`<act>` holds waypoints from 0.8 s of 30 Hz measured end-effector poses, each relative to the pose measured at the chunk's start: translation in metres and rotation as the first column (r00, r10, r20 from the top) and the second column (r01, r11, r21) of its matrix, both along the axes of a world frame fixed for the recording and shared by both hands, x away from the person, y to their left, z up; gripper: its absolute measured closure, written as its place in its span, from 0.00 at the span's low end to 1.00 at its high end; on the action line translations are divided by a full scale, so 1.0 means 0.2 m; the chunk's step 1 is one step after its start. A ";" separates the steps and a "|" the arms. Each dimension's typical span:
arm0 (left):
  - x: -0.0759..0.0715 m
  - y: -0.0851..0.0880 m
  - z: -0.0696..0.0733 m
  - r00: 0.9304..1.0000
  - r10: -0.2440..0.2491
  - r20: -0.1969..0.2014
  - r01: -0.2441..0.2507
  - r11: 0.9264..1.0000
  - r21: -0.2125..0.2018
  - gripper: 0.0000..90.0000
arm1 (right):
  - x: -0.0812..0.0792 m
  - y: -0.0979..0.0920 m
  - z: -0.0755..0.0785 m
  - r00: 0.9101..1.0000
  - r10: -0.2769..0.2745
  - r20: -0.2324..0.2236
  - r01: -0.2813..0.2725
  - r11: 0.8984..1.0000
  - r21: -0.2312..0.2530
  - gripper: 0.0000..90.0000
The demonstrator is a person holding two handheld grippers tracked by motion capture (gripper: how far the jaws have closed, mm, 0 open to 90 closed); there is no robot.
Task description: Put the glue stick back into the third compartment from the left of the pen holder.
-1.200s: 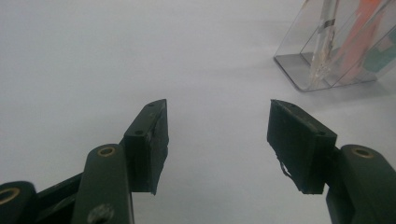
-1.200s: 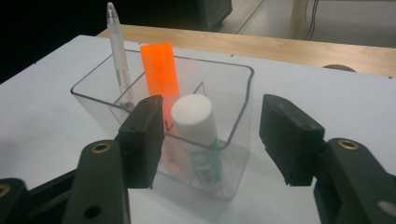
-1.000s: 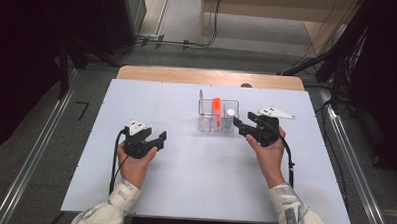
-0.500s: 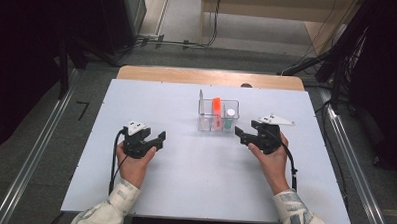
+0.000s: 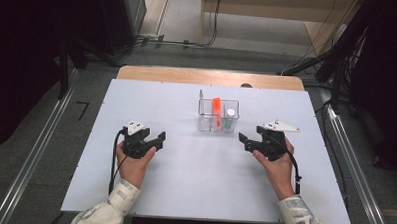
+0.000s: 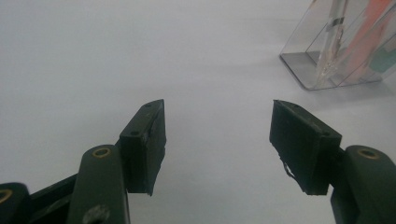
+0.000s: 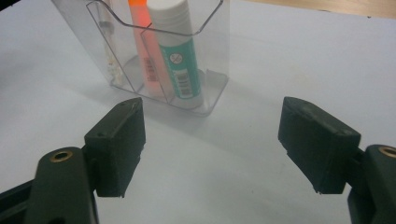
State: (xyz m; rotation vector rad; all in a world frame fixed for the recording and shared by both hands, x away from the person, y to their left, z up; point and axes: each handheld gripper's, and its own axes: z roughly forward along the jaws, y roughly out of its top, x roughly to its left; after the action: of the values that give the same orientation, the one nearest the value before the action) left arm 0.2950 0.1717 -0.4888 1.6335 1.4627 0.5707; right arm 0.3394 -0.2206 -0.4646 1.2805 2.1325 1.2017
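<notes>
White counter [image 5: 183, 191] bearing a clear plastic organizer [image 5: 217, 123] just right of centre, toward the far edge, with the person's two hands resting nearer the near edge. The organizer's compartments hold an orange marker [image 7: 140, 42], a white-capped glue stick with a green label [image 7: 180, 60] and a thin clear-barrelled pen [image 7: 109, 46], all standing upright. The right gripper [image 5: 250, 141] has drawn back from the organizer, where it stood a second earlier, toward the person, and now sits near the container but apart from it; its jaws have just been opening and stand wide with nothing between them, the organizer framed beyond the pads in the right gripper view. The left gripper [image 5: 158, 139] has kept its place well to the left of the organizer, jaws likewise spread and empty over bare counter. Judged from this arrangement, an item has probably just been deposited in the organizer and released, and both hands are free for whatever follows.
</notes>
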 end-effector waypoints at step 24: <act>-0.01 0.02 -0.01 1.000 0.008 -0.013 -0.008 1.000 -0.003 0.38 | -0.09 -0.17 -0.04 0.998 -0.056 -0.028 0.056 0.998 -0.026 0.24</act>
State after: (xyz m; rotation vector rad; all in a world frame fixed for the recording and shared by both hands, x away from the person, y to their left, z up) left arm 0.2937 0.1748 -0.4904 1.6329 1.4791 0.5631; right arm 0.3206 -0.2539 -0.4724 1.3454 2.1108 1.1362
